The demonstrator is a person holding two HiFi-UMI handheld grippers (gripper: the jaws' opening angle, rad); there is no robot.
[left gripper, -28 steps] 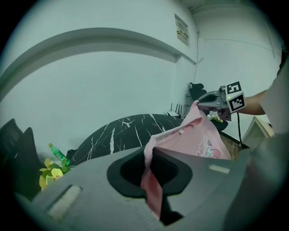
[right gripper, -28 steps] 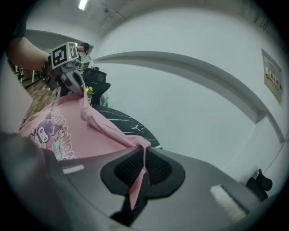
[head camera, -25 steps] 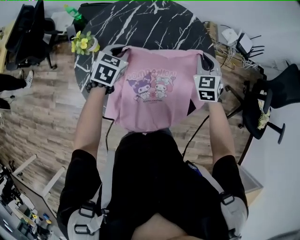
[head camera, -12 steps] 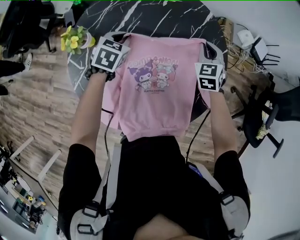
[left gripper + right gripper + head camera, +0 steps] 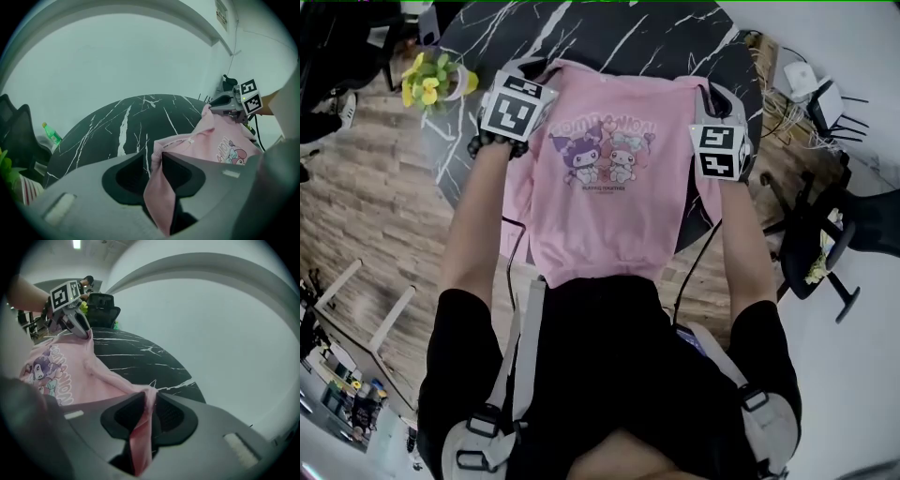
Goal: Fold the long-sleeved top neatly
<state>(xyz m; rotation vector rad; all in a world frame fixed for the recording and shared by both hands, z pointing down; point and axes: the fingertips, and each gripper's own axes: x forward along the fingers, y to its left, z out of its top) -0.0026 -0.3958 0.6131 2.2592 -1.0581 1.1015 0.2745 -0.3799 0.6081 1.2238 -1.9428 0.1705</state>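
Long-sleeved top [image 5: 600,216] — unfolded over counter [image 5: 609,37]; all folds remain. Left gripper [image 5: 154,161], right gripper [image 5: 151,404] — fingers just opening, cloth slack between.

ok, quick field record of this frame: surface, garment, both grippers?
surface: black marble table
garment: pink long-sleeved top, print up, spread across it, hem past the near edge
left gripper: fingers have just been opening, shoulder fabric between them
right gripper: fingers have just been opening, other shoulder's fabric between them
nearby: yellow flowers, left of the top
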